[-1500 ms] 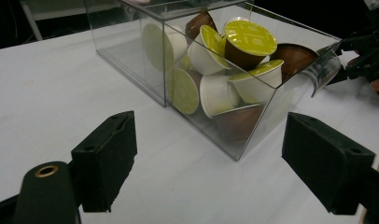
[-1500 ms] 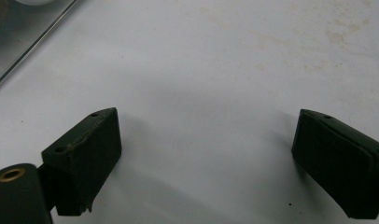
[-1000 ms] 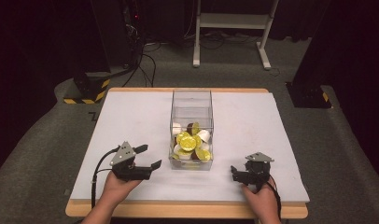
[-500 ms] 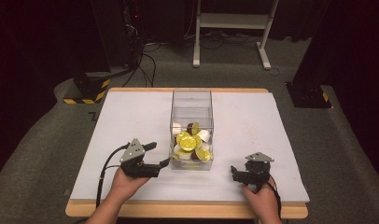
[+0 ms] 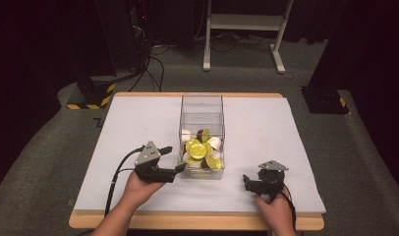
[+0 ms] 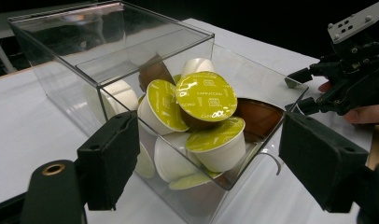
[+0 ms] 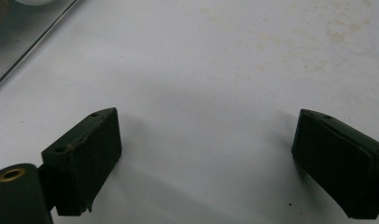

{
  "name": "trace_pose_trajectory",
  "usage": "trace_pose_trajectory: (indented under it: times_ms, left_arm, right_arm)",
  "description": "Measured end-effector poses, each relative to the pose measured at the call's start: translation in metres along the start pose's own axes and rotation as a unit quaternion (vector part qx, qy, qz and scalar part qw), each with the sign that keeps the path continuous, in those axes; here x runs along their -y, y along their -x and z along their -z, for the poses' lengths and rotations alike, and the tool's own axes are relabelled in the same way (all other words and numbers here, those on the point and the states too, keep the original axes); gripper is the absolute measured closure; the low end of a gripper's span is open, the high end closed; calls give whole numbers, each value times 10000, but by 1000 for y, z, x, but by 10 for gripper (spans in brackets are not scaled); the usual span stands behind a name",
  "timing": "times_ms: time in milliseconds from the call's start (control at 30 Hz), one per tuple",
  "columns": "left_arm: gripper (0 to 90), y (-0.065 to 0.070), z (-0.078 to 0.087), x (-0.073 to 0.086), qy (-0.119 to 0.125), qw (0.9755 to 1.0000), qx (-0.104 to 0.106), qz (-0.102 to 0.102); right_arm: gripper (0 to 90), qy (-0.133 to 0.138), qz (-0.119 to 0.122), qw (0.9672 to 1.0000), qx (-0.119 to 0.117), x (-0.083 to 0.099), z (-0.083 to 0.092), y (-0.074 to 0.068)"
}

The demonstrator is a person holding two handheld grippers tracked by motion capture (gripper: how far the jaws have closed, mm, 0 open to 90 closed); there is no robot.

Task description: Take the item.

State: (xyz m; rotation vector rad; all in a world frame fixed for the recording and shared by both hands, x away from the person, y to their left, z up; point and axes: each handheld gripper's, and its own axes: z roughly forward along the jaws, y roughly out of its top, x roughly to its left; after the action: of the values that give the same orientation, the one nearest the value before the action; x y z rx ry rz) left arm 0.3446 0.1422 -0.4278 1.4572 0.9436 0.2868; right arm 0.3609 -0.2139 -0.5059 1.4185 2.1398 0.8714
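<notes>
My left gripper (image 5: 174, 160) stands at the lower centre-left of the high view, against the near left corner of the clear plastic box (image 5: 201, 105). Its jaws have just been closing a little but remain wide; in the left gripper view that near corner of the box sits in the gap between them, and the pads do not press on it. Nothing is gripped.

The box stands upright at mid-table on the white table top (image 5: 124, 123). Its near half holds a heap of coffee capsules (image 6: 206, 95): several with yellow-green foil lids, some white-bodied, some brown. The far half looks empty.

My right gripper (image 5: 247, 183) rests low at the lower right of the high view, well apart from the box. Its jaws are wide over bare table, holding nothing.

Progress, as I judge it: approach stage only. No capsule has been lifted and none lies outside the box. Gripping, whether of the box or of a capsule, remains to be done.
</notes>
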Motion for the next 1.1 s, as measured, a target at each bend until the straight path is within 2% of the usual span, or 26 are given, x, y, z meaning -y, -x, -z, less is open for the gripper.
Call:
trace_pose_trajectory:
  times_ms: [300,333,367,667,700,833,967,1100]
  left_arm:
    - [217,2,-11,-2,-37,10000,58,52]
    - [217,1,-12,-2,-88,9999,62,-29]
    - [218,3,-13,-2,-49,10000,51,43]
    - [222,5,-23,-7,-83,9999,64,-35]
    - [224,6,-25,-7,-39,10000,49,14]
    - [230,5,-29,-8,-115,9999,49,-60]
    - [231,7,-34,-9,-151,9999,48,5]
    - [232,8,-39,-10,-272,9996,69,-39]
  right_arm:
    - [81,-1,0,10000,3,0,0,0]
    - [81,-1,0,10000,0,0,0,0]
    - [81,0,-1,10000,3,0,0,0]
    - [81,-1,1,10000,0,0,0,0]
    - [81,1,1,10000,4,0,0,0]
    - [81,0,2,10000,2,0,0,0]
    - [81,-1,-3,10000,3,0,0,0]
    - [81,-1,-3,10000,1,0,0,0]
